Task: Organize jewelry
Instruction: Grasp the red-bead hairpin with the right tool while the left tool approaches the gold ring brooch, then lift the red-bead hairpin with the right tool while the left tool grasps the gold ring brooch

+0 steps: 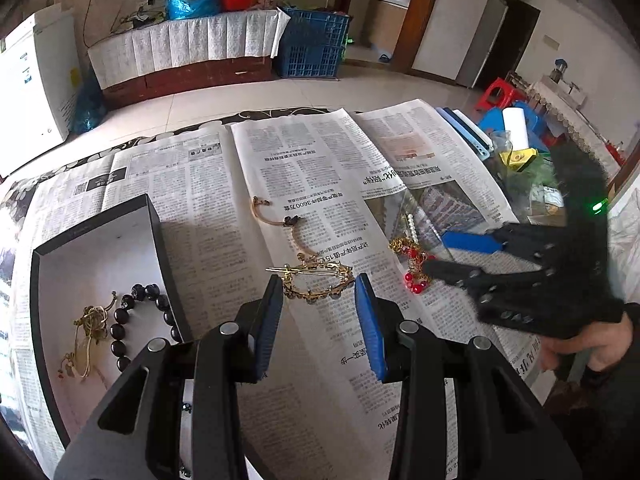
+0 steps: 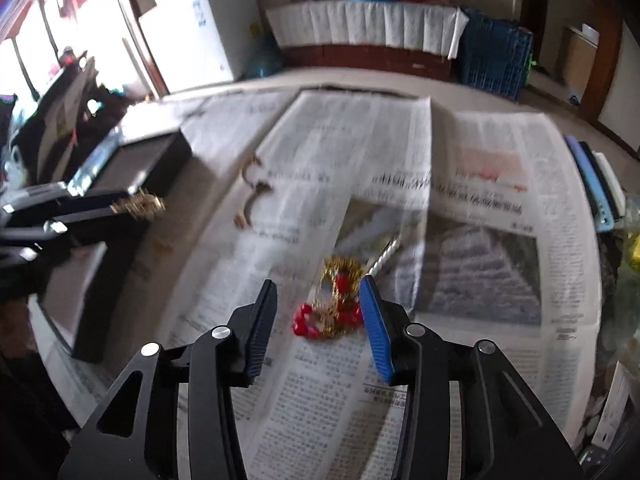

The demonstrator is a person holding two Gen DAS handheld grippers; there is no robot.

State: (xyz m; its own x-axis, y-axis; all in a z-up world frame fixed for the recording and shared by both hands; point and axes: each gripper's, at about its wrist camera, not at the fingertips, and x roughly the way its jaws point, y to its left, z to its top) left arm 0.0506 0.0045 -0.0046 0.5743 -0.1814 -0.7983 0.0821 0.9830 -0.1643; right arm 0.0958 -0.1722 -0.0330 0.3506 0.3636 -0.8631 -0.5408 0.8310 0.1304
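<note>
open left claw (image 1: pixel 318 290) nears black box (image 1: pixel 154 216) holding dark beads (image 1: pixel 138 320), gold cord (image 1: pixel 90 322).

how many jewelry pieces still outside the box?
4 visible: gold hairpin between the left gripper fingers, tan cord bracelet behind it, red-and-gold ornament at the right gripper, pearl strand beside it. More may be hidden.

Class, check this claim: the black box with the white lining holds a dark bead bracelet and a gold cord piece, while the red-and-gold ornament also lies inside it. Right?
Not quite. The red-and-gold ornament lies outside the black box, on the newspaper, as the left wrist view shows. The dark bead bracelet and gold cord piece are inside.
</note>
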